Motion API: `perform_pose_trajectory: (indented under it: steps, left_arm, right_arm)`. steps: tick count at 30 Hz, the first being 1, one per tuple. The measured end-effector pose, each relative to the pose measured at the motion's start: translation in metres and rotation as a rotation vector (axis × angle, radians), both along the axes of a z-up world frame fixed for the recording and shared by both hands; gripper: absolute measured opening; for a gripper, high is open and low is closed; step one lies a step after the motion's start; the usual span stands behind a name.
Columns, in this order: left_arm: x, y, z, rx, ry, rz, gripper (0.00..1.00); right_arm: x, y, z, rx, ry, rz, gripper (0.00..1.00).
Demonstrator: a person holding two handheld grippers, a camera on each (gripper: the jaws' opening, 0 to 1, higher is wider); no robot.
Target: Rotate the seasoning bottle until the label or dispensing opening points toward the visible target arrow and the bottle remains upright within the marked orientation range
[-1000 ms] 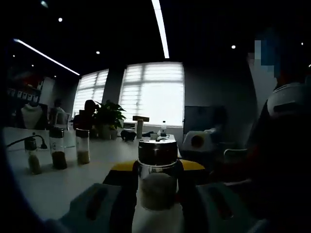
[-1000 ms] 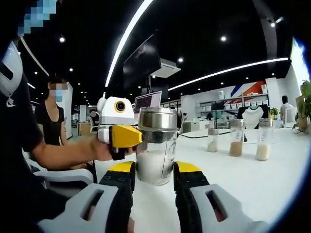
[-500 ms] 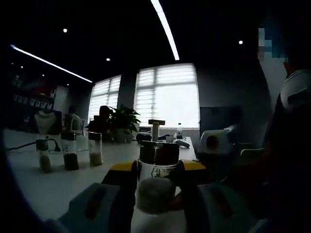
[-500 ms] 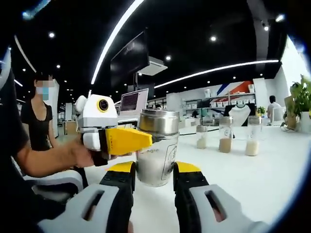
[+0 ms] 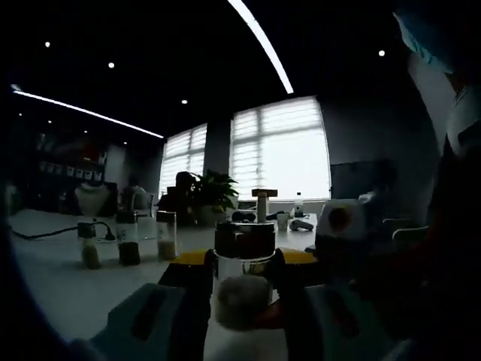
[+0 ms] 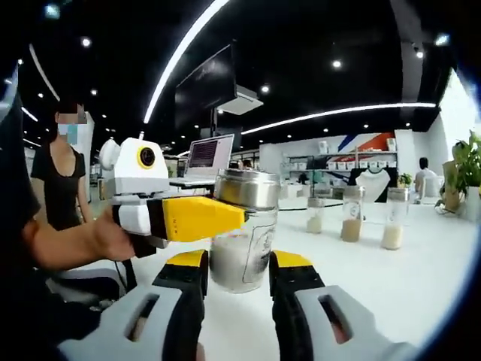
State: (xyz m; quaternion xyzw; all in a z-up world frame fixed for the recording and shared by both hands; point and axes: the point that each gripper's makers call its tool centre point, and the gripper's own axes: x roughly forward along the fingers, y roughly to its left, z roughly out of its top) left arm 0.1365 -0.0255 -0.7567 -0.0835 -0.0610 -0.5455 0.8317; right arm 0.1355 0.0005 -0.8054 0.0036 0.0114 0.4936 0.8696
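One seasoning bottle (image 6: 243, 229) stands near on the white worktop (image 6: 421, 286), between two tools: the right tool (image 6: 237, 289) and the left tool (image 6: 197, 218). Far right stand three small jars (image 6: 350, 218). One laptop (image 6: 207, 154) sits far left.

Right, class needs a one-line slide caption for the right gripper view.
Two grippers meet at an upright seasoning jar on a white table.

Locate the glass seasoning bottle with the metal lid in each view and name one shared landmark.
Left gripper view: glass seasoning bottle with metal lid, bottom centre, between the jaws.
Right gripper view: same bottle, centre, above the jaws.
Shared landmark: row of three small jars on the white table.
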Motion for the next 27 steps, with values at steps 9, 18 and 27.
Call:
perform_pose_trajectory:
  steps: [9,18,27]
  left_arm:
    - [-0.004,-0.001,0.003,0.049,-0.049,-0.054,0.35]
    - [0.015,0.002,-0.002,0.053,-0.01,0.192,0.35]
    - [0.007,0.016,-0.003,0.085,-0.056,0.16,0.34]
  right_arm:
    - [0.0,0.006,0.003,-0.05,-0.023,0.015,0.31]
    - [0.023,-0.004,-0.001,-0.113,-0.025,-0.294,0.31]
    - [0.01,0.013,0.001,-0.089,-0.052,-0.103,0.31]
